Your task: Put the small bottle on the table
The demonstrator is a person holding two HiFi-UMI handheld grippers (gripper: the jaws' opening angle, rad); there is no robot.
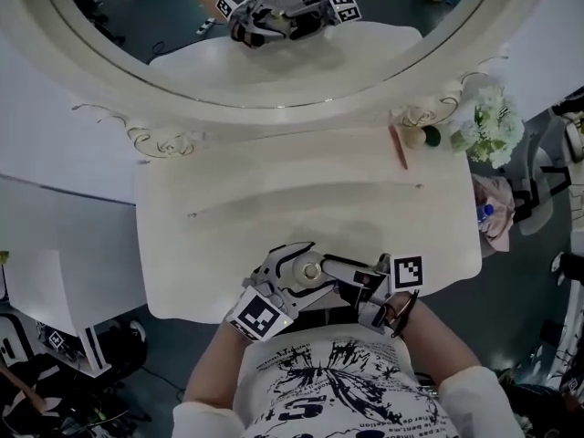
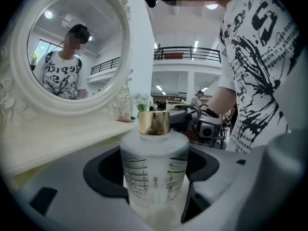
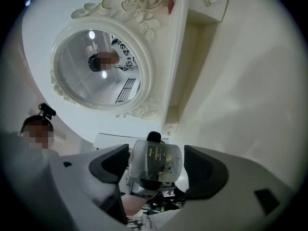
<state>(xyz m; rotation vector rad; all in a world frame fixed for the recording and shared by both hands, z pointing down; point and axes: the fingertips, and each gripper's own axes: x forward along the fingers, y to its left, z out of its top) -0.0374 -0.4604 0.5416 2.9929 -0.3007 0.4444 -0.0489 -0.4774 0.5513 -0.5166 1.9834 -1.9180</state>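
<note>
My left claw (image 2: pixel 154 186) was clamped on the small bottle (image 2: pixel 154 165), which stood upright between its jaws with its gold cap (image 2: pixel 154 122) on top. In the head view this sat at the lower middle of the frame, at the near edge of the white table (image 1: pixel 274 203); I could not tell whether the bottle touched the tabletop. My right claw (image 3: pixel 156 170) faced it from the right side, jaws apart, the bottle showing in the gap between them with a sliver of space at the right jaw. The two claws were almost touching. Farther up the frame stood the round mirror (image 1: pixel 274 35) in its carved frame. At the upper right of the table lay a reddish stick (image 1: pixel 399 146) beside a bunch of white flowers (image 1: pixel 493 126).
</note>
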